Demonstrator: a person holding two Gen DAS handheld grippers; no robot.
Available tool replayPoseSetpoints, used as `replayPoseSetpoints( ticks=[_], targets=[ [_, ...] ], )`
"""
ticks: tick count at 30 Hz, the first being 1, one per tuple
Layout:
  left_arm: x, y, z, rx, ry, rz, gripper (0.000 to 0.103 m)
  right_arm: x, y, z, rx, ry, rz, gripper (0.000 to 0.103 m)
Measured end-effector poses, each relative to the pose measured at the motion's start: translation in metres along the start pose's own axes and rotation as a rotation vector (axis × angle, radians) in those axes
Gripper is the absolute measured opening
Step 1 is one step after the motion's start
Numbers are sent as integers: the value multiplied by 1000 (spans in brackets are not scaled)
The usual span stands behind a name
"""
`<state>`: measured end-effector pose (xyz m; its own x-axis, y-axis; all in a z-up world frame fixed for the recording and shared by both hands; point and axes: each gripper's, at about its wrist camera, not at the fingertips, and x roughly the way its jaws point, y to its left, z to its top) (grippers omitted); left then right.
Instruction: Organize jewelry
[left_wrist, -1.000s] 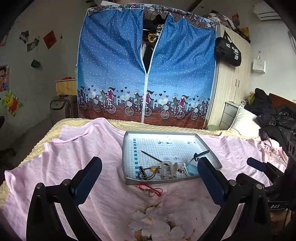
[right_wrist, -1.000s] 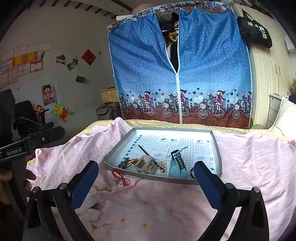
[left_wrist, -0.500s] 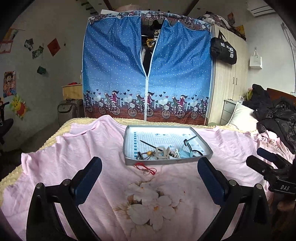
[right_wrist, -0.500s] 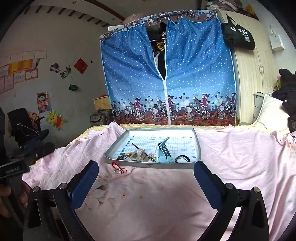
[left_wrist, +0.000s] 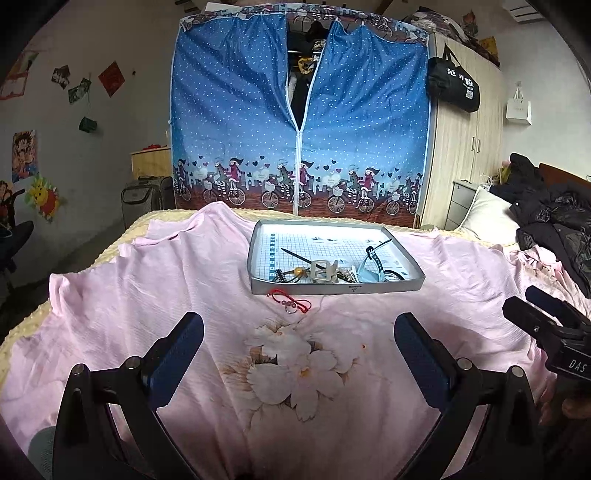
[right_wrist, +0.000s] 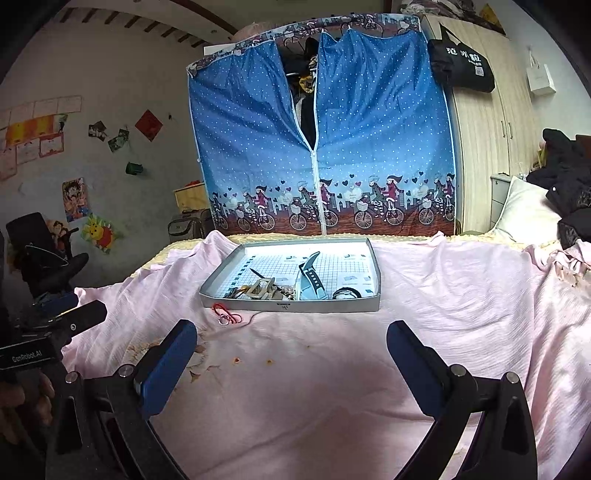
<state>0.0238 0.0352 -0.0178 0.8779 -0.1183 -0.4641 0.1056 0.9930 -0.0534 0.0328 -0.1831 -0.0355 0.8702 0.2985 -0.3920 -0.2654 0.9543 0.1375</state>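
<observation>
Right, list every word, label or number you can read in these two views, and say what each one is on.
"DAS": on the body of the right tongs, cut off by the picture's edge.
"GenRobot.AI": on the body of the left tongs.
White Chinese characters on the black bag hanging on the wardrobe: too blurred to read.
Small mark on the tray front wall: too small to read.
Wall papers: unreadable.

I see a dim room in soft, cool daylight. Glare whitens the tray (left_wrist: 334, 286) floor toward 12 o'clock. Fisheye bending and black vignette crowd all 4 corners; the centre stays sharp, shadows faint.
</observation>
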Motion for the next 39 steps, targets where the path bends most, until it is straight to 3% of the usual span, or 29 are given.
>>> replayPoseSetpoints(
  ticks=[13, 21, 31, 39],
  targets=[
    [4, 7, -3, -44, 55, 44, 101, 10, 2, -5, -20, 48, -7, 103],
    [18, 16, -2, -78, 131, 61, 101, 16, 0, -6, -11, 79, -10, 103],
    [45, 38, 12, -164, 289, -16, 101, 31, -4, 3, -22, 144, 19, 103],
    [94, 42, 41, -103, 430, -89, 101, 68, -11, 8, -6, 249, 84, 103]
  ],
)
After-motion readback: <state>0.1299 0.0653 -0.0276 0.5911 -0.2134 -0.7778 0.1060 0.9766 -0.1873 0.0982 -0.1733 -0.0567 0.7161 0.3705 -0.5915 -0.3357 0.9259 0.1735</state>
